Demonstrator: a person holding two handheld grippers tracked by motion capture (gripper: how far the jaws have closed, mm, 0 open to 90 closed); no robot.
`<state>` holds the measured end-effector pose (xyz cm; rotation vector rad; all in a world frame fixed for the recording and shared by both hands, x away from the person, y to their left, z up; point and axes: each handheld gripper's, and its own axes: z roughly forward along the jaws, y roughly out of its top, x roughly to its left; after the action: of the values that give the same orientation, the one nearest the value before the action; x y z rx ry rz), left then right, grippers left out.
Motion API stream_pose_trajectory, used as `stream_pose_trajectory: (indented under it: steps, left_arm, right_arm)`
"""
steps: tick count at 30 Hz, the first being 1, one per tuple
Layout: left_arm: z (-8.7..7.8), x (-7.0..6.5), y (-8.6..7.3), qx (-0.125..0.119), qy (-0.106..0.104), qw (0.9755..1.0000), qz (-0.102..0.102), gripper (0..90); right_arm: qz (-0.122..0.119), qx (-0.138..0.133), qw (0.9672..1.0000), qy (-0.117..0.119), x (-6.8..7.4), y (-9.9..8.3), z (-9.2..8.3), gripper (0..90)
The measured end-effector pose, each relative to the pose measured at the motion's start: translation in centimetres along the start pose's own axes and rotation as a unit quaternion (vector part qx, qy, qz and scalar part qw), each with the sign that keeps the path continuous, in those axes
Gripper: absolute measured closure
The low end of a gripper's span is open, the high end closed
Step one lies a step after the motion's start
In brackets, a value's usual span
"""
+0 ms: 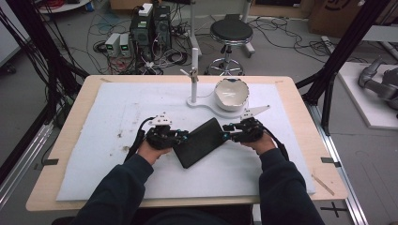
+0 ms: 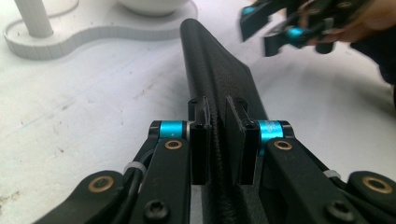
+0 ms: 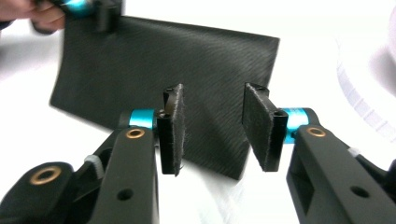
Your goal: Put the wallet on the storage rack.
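A flat black textured pouch (image 1: pixel 199 142) lies slanted on the white mat, between my two grippers. My left gripper (image 1: pixel 184 137) is shut on its left edge; in the left gripper view the pads (image 2: pixel 200 144) pinch the pouch (image 2: pixel 212 65), which stands on edge and runs away from me. My right gripper (image 1: pixel 226 131) hovers at the pouch's upper right end and is open. In the right gripper view its gripper (image 3: pixel 215 123) has pads well apart, with the pouch (image 3: pixel 140 60) behind them and nothing pressed. The right gripper (image 2: pixel 261 30) also shows at the top right of the left gripper view.
A white bowl (image 1: pixel 231 93) sits on a white stand base with an upright post (image 1: pixel 194 70) just behind the pouch. The white mat (image 1: pixel 94 140) covers most of the wooden table (image 1: pixel 56 187). A stool (image 1: pixel 230 33) and cables are on the floor beyond.
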<state>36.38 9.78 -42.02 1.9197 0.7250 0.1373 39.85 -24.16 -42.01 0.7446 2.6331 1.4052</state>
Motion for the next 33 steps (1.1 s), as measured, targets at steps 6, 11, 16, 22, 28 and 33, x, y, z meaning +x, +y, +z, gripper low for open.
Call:
stream_pose_trajectory:
  steps: [6,11,16,22,28,33]
  left_arm:
    - [0.2,0.1,0.1,0.006,-0.001,1.0000,0.000,79.7]
    - [0.0,-0.6,0.6,-0.009,-0.022,0.9991,0.034,80.3]
    - [0.3,-0.6,1.5,-0.007,-0.027,0.9983,0.051,80.5]
    - [0.5,-0.7,2.7,0.000,-0.031,0.9967,0.075,80.7]
    - [0.5,-1.1,3.8,0.009,-0.043,0.9928,0.111,80.8]
    - [0.5,-1.3,3.8,0.016,-0.051,0.9902,0.129,80.9]
  right_arm:
    - [0.028,-0.005,0.9991,-0.032,-0.8,-1.2,-0.8,42.5]
    - [0.008,-0.023,0.9990,-0.039,-0.6,-0.9,0.0,27.9]
    - [0.013,-0.043,0.9978,-0.049,-1.0,-0.8,-0.2,26.1]
    - [-0.004,-0.066,0.9968,-0.046,-1.2,0.1,-0.7,24.7]
    - [-0.013,-0.065,0.9968,-0.044,-1.5,1.4,-1.0,25.8]
    - [-0.030,-0.052,0.9977,-0.031,-1.6,2.1,-0.6,25.9]
